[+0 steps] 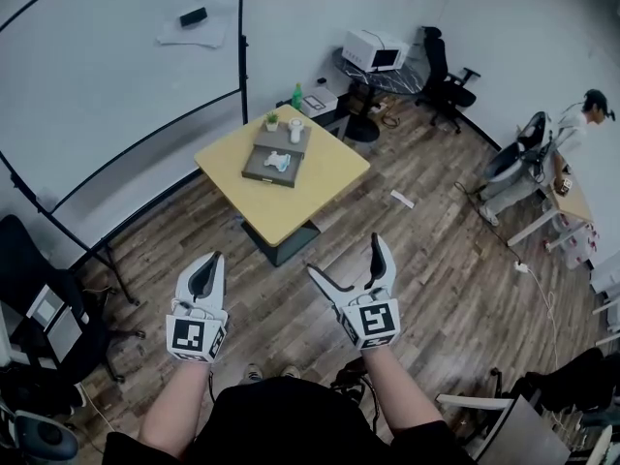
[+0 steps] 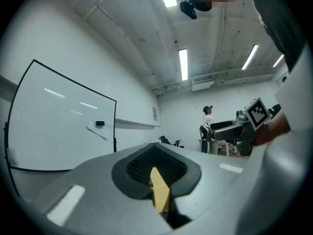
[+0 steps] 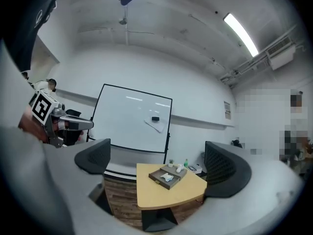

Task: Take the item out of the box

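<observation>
Far ahead, a yellow table [image 1: 320, 177] carries an open grey box [image 1: 263, 174] with a white item [image 1: 278, 161] lying in it. The right gripper view shows the same box [image 3: 159, 176] and item [image 3: 168, 177] on the table [image 3: 156, 197], framed between its jaws. Both grippers hang over the wooden floor, well short of the table. My left gripper [image 1: 208, 264] is shut, its pads pressed together with nothing held [image 2: 156, 173]. The jaws of my right gripper [image 1: 346, 258] stand wide apart and empty [image 3: 159, 163].
Behind the box lies a second grey tray [image 1: 281, 141] with a white cup [image 1: 295, 130] and a small plant [image 1: 272, 121]. A whiteboard [image 1: 116, 56] stands at left, with a black chair [image 1: 39, 298] below it. An office chair [image 1: 441, 71] and a person [image 1: 581, 114] are at right.
</observation>
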`<act>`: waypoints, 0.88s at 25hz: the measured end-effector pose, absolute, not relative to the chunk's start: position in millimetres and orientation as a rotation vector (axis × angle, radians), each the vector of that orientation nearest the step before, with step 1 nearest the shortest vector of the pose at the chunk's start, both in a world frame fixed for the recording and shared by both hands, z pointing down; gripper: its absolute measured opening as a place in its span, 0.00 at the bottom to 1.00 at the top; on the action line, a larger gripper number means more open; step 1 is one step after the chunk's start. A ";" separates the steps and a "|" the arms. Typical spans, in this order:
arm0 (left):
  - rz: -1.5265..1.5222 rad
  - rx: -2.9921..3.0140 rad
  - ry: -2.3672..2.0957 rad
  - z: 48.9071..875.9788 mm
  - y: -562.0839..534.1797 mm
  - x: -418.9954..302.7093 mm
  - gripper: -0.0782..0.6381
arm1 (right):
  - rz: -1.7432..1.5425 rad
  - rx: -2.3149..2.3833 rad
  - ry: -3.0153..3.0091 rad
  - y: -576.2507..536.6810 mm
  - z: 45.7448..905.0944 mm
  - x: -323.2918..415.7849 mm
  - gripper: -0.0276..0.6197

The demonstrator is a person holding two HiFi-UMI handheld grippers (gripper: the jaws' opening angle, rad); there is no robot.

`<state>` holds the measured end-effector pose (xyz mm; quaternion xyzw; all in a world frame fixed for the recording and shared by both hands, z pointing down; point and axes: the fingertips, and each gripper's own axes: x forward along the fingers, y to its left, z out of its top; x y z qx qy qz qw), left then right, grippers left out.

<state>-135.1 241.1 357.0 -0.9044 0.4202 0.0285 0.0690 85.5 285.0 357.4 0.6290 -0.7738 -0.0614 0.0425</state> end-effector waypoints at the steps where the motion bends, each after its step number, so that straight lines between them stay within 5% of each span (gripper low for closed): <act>1: 0.085 -2.716 1.268 358.3 241.5 -134.0 0.11 | -0.193 1.922 -2.372 286.0 358.9 87.9 0.96; 22: 0.065 -2.727 1.273 387.9 81.5 -86.0 0.11 | -0.159 1.886 -2.357 137.9 392.4 130.0 0.96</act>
